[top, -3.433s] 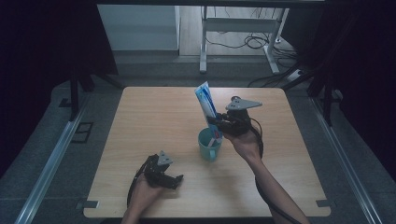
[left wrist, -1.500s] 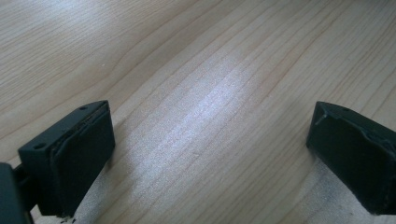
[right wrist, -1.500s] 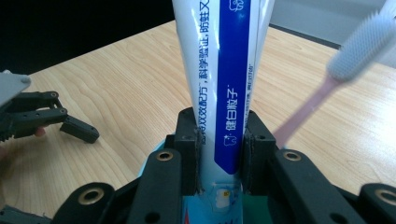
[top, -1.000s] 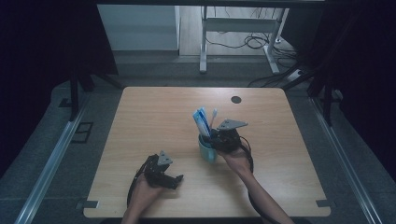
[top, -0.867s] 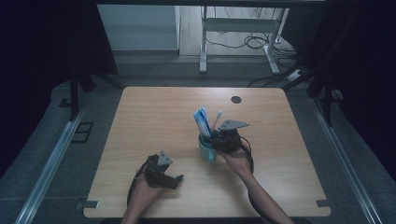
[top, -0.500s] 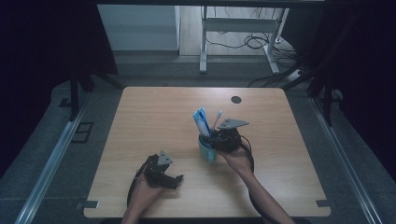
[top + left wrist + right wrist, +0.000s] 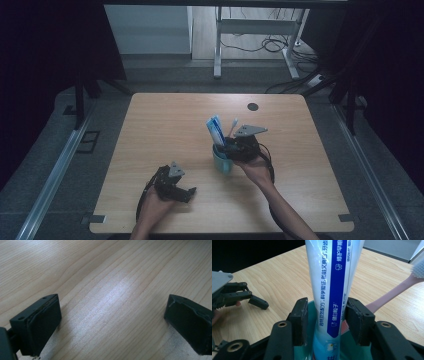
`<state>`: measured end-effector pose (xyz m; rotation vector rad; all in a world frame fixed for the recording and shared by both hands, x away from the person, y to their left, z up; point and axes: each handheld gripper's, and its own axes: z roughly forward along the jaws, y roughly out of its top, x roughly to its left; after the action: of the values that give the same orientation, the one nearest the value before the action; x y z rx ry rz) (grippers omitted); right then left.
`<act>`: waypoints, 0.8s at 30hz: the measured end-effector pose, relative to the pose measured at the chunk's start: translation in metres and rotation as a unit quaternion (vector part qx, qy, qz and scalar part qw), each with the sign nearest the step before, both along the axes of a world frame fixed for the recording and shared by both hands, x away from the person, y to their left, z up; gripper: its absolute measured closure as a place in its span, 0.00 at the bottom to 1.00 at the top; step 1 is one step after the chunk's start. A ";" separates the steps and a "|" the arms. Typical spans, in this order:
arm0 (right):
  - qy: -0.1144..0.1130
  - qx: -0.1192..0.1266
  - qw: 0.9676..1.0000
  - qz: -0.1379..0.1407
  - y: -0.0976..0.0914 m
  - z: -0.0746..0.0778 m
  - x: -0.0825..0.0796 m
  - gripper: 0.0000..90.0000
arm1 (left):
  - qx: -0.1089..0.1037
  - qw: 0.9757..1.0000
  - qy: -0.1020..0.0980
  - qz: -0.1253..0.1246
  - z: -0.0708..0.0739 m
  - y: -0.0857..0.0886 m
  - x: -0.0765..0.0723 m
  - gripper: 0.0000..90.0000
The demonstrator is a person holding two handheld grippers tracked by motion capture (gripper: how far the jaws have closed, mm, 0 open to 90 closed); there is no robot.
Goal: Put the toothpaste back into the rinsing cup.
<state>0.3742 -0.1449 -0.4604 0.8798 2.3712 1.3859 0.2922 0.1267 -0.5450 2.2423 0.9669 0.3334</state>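
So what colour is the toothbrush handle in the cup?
Pink, with a pale bristle head; the toothbrush shows best in the right gripper view, leaning out of the teal cup.

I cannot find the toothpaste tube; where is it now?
High view: toothpaste tube stands in the teal cup, mid-table, beside a pink toothbrush.

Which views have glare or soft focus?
Left gripper view: pale glare patch on the table, jaw edges soft. Right gripper view: sheen on the toothpaste tube, print sharp, toothbrush head blurred at the edge. High view: dim, dark surround.
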 end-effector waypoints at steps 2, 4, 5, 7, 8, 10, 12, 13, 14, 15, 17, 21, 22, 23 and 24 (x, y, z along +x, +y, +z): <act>-0.001 -0.003 1.000 0.002 0.000 0.001 -0.001 0.57 | 0.001 1.000 0.000 0.000 0.000 0.000 0.000 0.01; -0.001 -0.005 1.000 0.004 0.000 0.002 -0.001 0.54 | 0.000 1.000 0.000 0.000 0.000 0.000 0.000 0.01; 0.000 -0.006 1.000 0.004 0.000 0.003 -0.001 0.53 | 0.001 1.000 0.000 0.000 0.000 0.000 0.000 0.01; 0.000 -0.009 1.000 0.007 0.001 0.004 -0.002 0.51 | 0.000 1.000 0.000 0.000 0.000 0.000 0.000 0.01; -0.001 -0.010 1.000 0.008 0.001 0.005 -0.003 0.49 | 0.000 1.000 0.000 0.000 0.000 0.000 0.000 0.01; -0.002 -0.011 1.000 0.011 0.001 0.006 -0.003 0.47 | 0.001 1.000 0.000 0.000 0.000 0.000 0.000 0.01; 0.000 -0.013 1.000 0.013 0.001 0.008 -0.004 0.44 | 0.000 1.000 0.000 0.000 0.000 0.000 0.000 0.01; -0.001 -0.014 1.000 0.014 0.001 0.009 -0.005 0.43 | 0.001 1.000 0.000 0.000 0.000 0.000 0.000 0.01; 0.000 -0.015 1.000 0.016 0.001 0.010 -0.006 0.41 | 0.001 1.000 0.000 0.000 0.000 0.000 0.000 0.01; -0.001 -0.014 1.000 0.018 0.000 0.011 -0.006 0.41 | 0.000 1.000 0.000 0.000 0.000 0.000 0.000 0.01; -0.003 -0.017 1.000 0.021 0.000 0.013 -0.008 0.40 | 0.001 1.000 0.000 0.000 0.000 0.000 0.000 0.01; -0.002 -0.018 1.000 0.024 -0.003 0.017 -0.011 0.37 | 0.000 1.000 0.000 0.001 0.000 0.000 0.000 0.01; -0.002 -0.018 1.000 0.025 -0.003 0.018 -0.011 0.36 | 0.000 1.000 0.000 0.001 0.000 0.000 0.000 0.01; -0.001 -0.018 1.000 0.026 -0.004 0.019 -0.012 0.35 | 0.000 1.000 0.000 0.001 0.000 0.000 0.000 0.01; -0.001 -0.018 0.999 0.027 -0.005 0.020 -0.012 0.35 | -0.001 1.000 0.000 0.001 0.000 0.000 0.000 0.01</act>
<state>0.3619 -0.1501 -0.4404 0.8113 2.4262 1.3595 0.2922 0.1265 -0.5451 2.2389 0.9694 0.3344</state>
